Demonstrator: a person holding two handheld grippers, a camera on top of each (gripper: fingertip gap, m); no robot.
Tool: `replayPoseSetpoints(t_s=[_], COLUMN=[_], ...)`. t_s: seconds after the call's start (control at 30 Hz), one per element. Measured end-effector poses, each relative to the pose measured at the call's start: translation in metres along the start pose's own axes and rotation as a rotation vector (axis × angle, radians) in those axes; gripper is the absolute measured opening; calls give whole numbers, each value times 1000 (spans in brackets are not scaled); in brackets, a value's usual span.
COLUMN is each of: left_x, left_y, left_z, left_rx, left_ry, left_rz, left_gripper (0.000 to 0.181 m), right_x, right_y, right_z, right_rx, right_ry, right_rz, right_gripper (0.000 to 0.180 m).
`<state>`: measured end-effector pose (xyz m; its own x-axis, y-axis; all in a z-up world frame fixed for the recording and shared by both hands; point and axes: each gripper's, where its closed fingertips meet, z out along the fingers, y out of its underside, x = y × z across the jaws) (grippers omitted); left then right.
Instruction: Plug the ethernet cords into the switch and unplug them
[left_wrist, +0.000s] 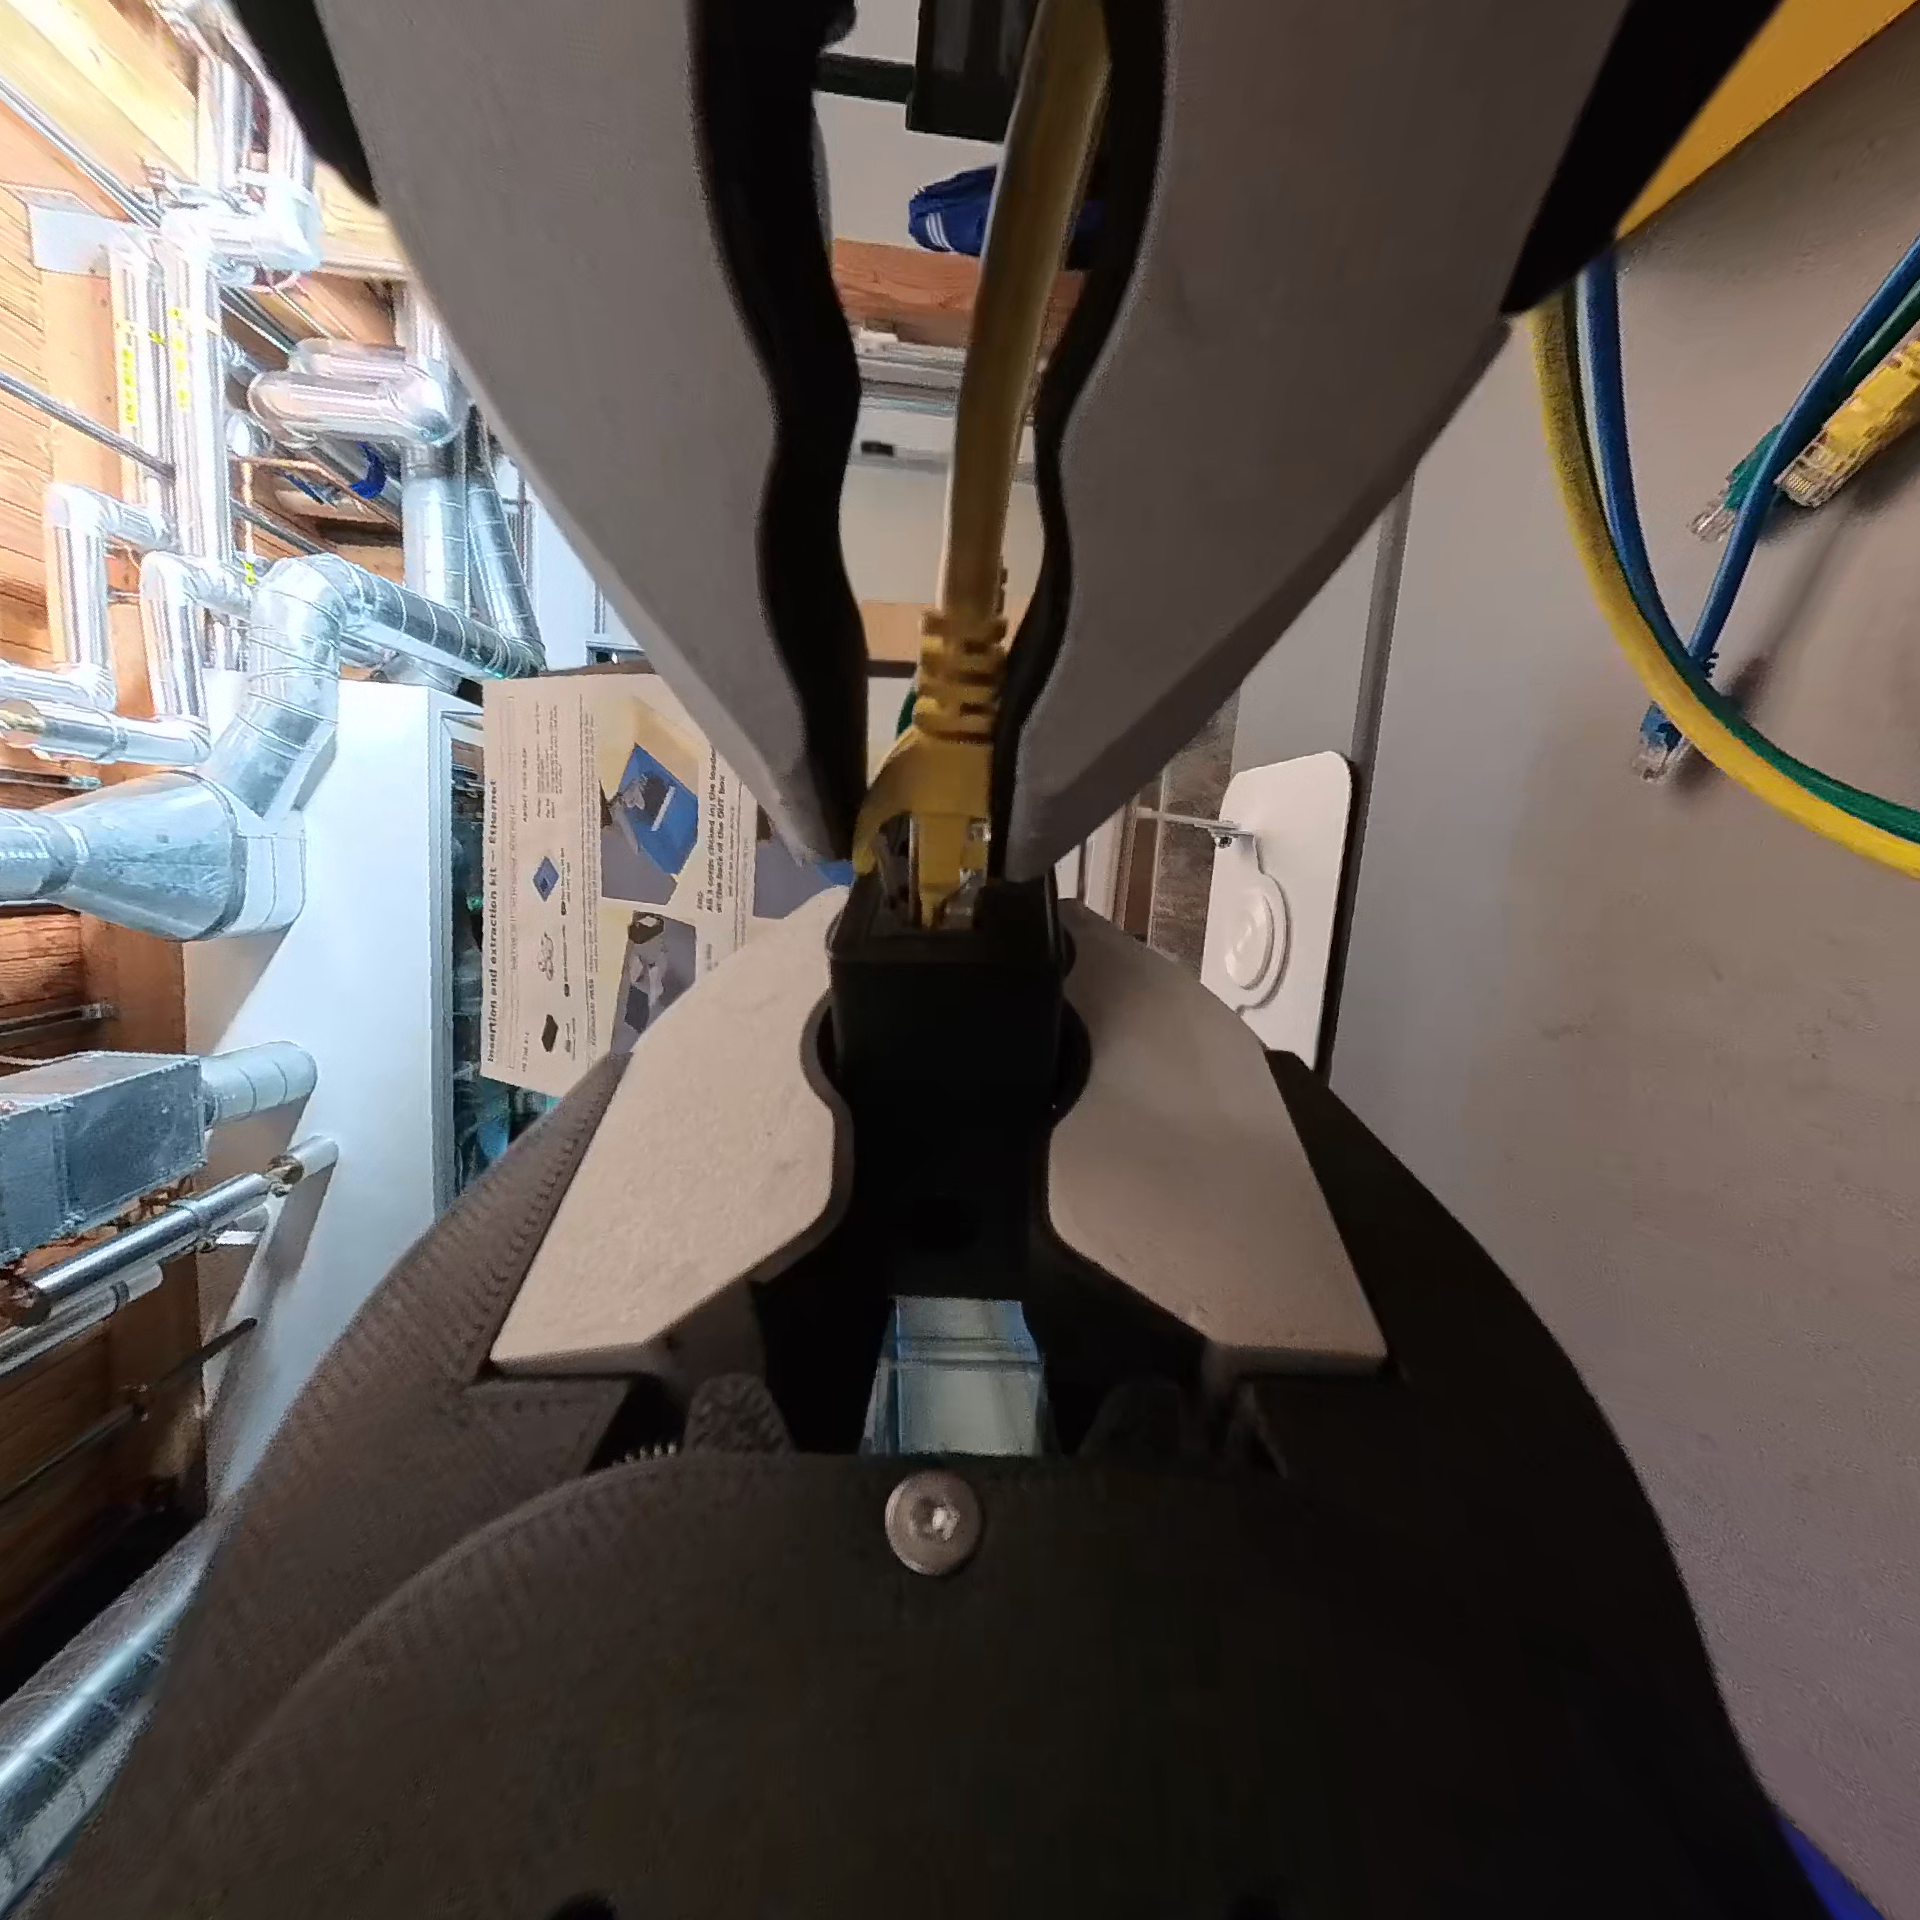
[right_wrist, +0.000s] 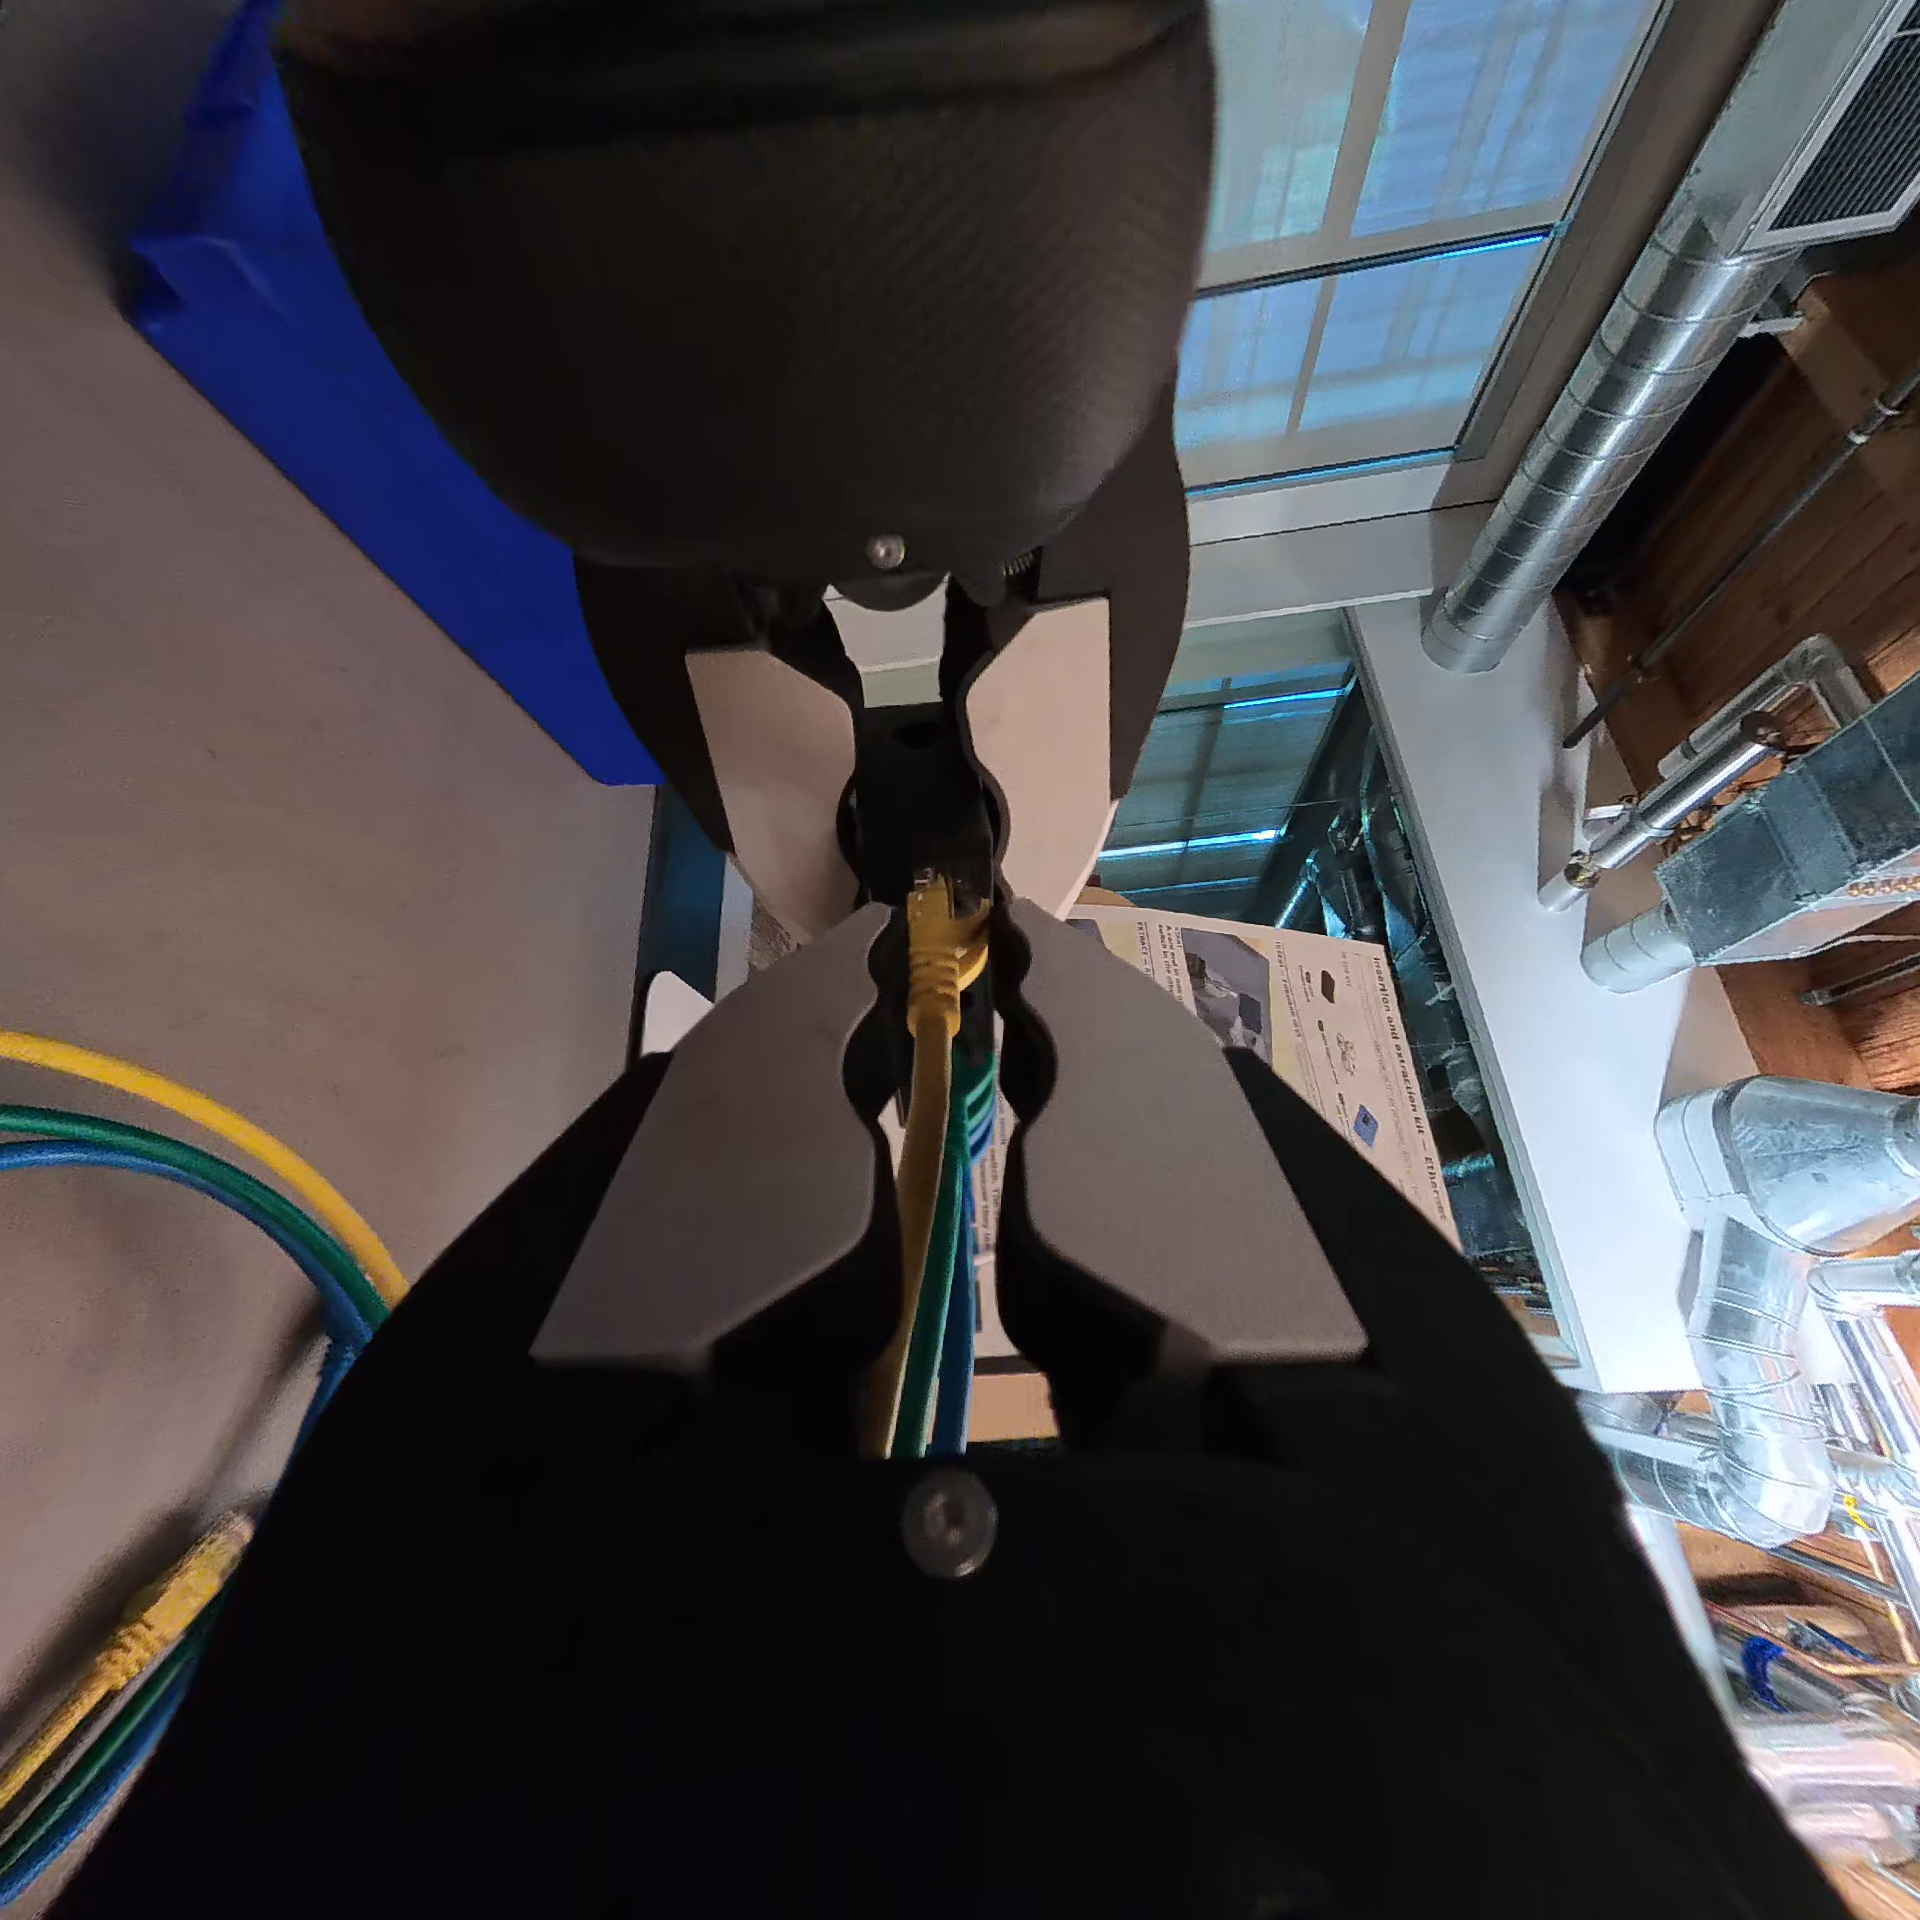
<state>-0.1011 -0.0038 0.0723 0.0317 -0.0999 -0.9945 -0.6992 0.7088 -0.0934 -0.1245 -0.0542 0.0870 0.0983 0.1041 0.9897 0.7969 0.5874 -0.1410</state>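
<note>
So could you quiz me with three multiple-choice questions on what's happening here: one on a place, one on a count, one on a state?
1. Where is the black switch?
A. Flat on the grey table
B. Between the left tool's fingers
C. Inside the blue bin

2. How many cords run between the right tool's fingers?
A. One
B. Three
C. Six

3. The right tool is:
A. Shut on the yellow cord
B. Wide open and empty
C. Out of sight

Answers:
1 B: the left tool clamps the switch.
2 B: a yellow cord, a green cord and a blue cord pass through.
3 A: the right tool pinches the yellow cord near its plug.
</note>
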Motion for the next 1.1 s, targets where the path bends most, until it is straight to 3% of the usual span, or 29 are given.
replayPoseSetpoints(t_s=[0.6, 1.1], left_x=[49, 73], left_y=[-9, -21], left_z=[21, 21], left_rx=[63, 126], left_ry=[172, 280], left_rz=[48, 23], left_gripper=[30, 31], right_x=[-43, -61], right_y=[24, 30], right_z=[-7, -20], right_rx=[-200, -245], right_ry=[-336, -468], right_rz=[159, 155], right_gripper=[16, 17])
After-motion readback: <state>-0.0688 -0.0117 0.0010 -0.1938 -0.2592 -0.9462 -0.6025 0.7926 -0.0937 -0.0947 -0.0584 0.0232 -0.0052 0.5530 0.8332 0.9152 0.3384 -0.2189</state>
